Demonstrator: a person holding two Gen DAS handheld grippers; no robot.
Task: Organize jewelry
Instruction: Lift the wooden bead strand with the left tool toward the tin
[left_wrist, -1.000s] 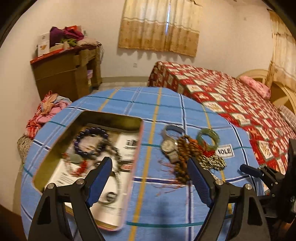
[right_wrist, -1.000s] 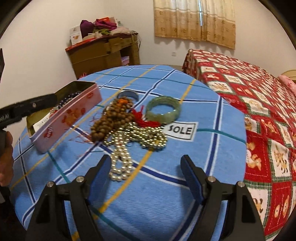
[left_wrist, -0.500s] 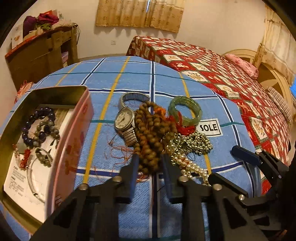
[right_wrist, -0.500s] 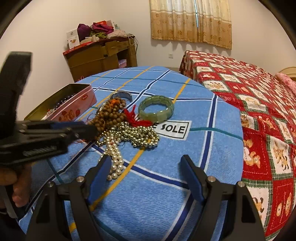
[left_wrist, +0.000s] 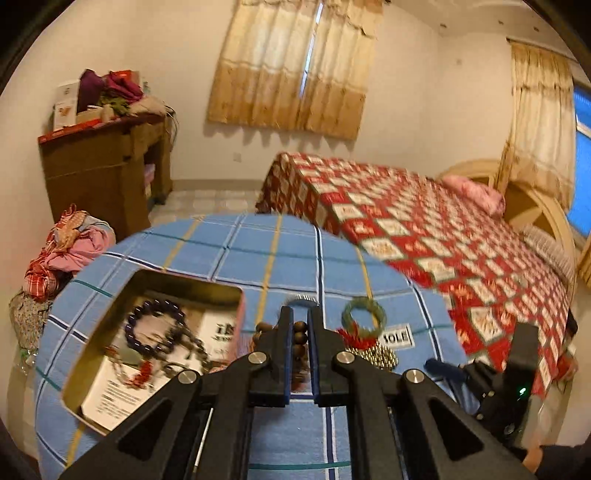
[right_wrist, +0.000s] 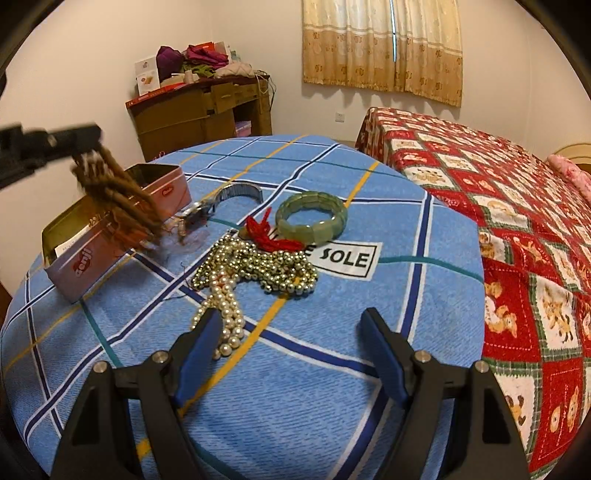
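My left gripper (left_wrist: 300, 325) is shut on the brown wooden bead necklace (left_wrist: 300, 338). In the right wrist view the left gripper (right_wrist: 79, 142) holds the necklace (right_wrist: 118, 203) lifted, hanging blurred above the table beside the open pink tin (right_wrist: 118, 236). The tin (left_wrist: 110, 306) holds a purple bead bracelet (left_wrist: 155, 326) and other pieces on a paper. A green jade bangle (right_wrist: 312, 218), a red tassel (right_wrist: 266, 234), gold and pearl beads (right_wrist: 255, 269) and a wristwatch (right_wrist: 214, 203) lie on the blue checked cloth. My right gripper (right_wrist: 291, 354) is open and empty, just in front of the pearls.
The round table (right_wrist: 332, 369) with the blue cloth has a "SOLE" label (right_wrist: 343, 258). A bed with a red quilt (right_wrist: 498, 184) stands at the right. A brown dresser (right_wrist: 199, 114) stands at the back. A clothes pile (left_wrist: 66, 251) lies at the left.
My left gripper closed on the brown bead necklace and lifted it up and left toward the tin. The right gripper stayed open, nearly still.
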